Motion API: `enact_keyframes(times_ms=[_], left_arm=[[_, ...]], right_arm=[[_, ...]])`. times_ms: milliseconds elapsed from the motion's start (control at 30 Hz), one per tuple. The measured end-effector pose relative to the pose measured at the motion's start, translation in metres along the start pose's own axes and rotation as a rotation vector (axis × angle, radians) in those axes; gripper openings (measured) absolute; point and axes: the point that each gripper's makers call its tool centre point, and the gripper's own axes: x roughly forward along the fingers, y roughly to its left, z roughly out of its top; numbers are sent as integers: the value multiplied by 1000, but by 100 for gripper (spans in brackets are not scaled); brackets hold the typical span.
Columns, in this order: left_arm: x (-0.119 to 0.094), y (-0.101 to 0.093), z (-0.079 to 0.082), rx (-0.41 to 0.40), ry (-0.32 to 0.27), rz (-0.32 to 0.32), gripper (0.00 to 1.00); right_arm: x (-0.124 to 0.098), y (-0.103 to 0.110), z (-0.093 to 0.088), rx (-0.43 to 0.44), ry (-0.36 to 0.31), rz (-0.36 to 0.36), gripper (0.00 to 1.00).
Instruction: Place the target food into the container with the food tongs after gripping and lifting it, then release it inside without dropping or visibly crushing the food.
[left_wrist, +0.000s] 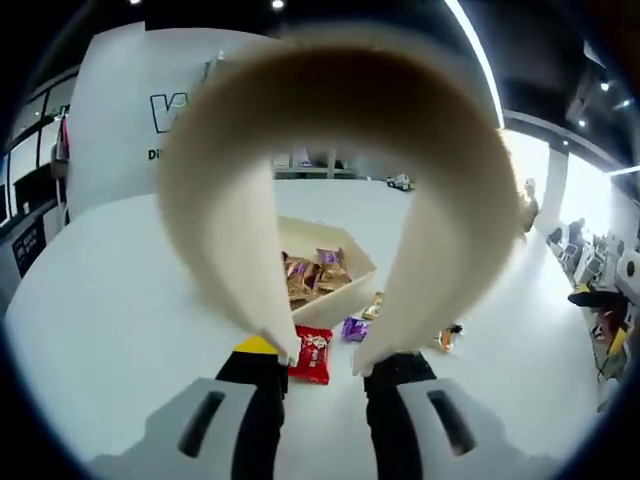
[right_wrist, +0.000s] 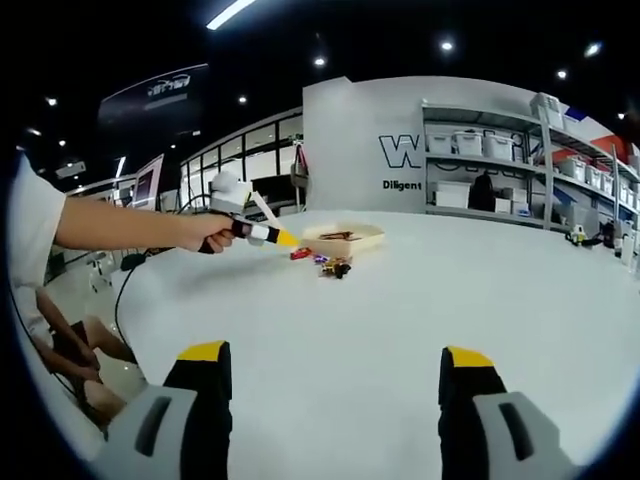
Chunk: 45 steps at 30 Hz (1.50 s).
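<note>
On the white table (left_wrist: 100, 300) the box (left_wrist: 355, 262) already holds wrapped snacks. The left gripper (left_wrist: 325, 375) clamps the tongs (left_wrist: 330, 120), whose tips hover over a red packet (left_wrist: 313, 355), probably the target: light, crinkly, slippery, best pinched across its middle. The right gripper (right_wrist: 330, 385) is wide open, empty.

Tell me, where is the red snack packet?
In the left gripper view, the red snack packet lies on the white table, just in front of the cardboard box, beside a purple packet.
</note>
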Motion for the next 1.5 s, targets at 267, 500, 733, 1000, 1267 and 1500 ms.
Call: enact_keyframes(times_ms=[267,500,733,1000,1267,1500], left_arm=[[10,8,-4,4,21,21,30],[13,9,-9,-37,31,22,30],[21,5,-8,-12,28,32,30],[20,9,-10,-23,34,32,27],[20,9,-10,-22,37,38,27],[16,16,-12,-132,81,75,18]], right_arm=[[-3,-8,-1,6,0,-16,84],[-1,-9,-4,6,8,-18,83],[-2,-10,-5,5,11,-23,83],[-4,-13,-4,4,11,-31,83],[-4,-9,-4,-7,18,-24,83],[-9,-12,0,-12,8,-35,83]])
